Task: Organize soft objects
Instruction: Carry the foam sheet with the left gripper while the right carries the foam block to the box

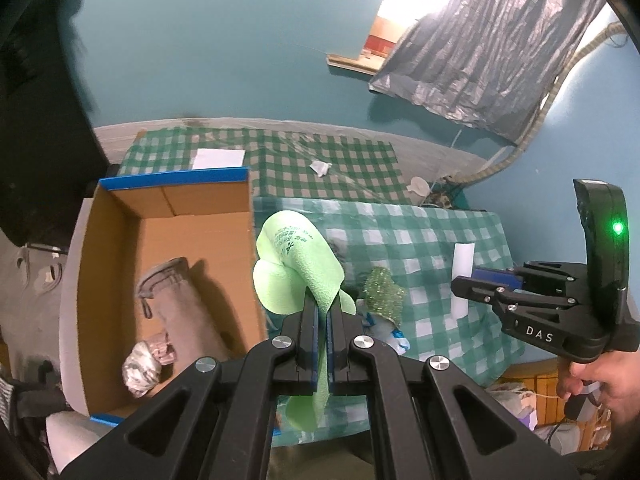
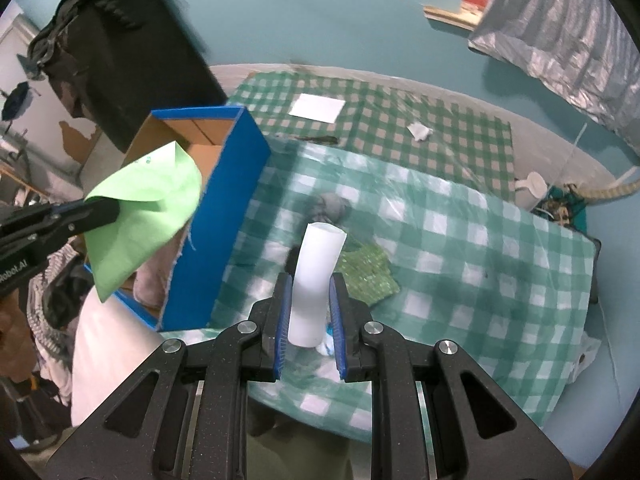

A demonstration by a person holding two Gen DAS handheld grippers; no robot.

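- The left gripper (image 1: 323, 312) is seen closed tight on a light green foam sheet (image 1: 298, 264); the sheet is pinched between the blue-lined pads and curls loosely above and below them.
- In the right wrist view the same green sheet (image 2: 148, 216) is shown hanging from the left gripper (image 2: 116, 210), in front of the near end of the cardboard box (image 2: 216, 216).
- The right gripper (image 2: 310, 292) is clamped on a white rolled sheet (image 2: 314, 276); the roll is squeezed narrow where the pads (image 2: 283, 312) press it and stands upright between them.
- In the left wrist view the right gripper (image 1: 466, 282) is shown held by a hand (image 1: 600, 380), with the white roll (image 1: 463, 276) crossing its tip.
- The box, blue outside and brown inside (image 1: 120, 248), stands at the left edge of the green checked cloth (image 2: 460, 248). A grey fabric bundle (image 1: 180, 304) and a small mottled bundle (image 1: 140, 368) lie inside it.
- A green glittery scrubber (image 2: 366, 274) lies on the cloth just beyond the right gripper; a dark grey soft lump (image 2: 332, 206) lies further back on the cloth.
- A white paper (image 2: 317, 107) and a small crumpled scrap (image 2: 419, 131) lie on the far checked cloth.
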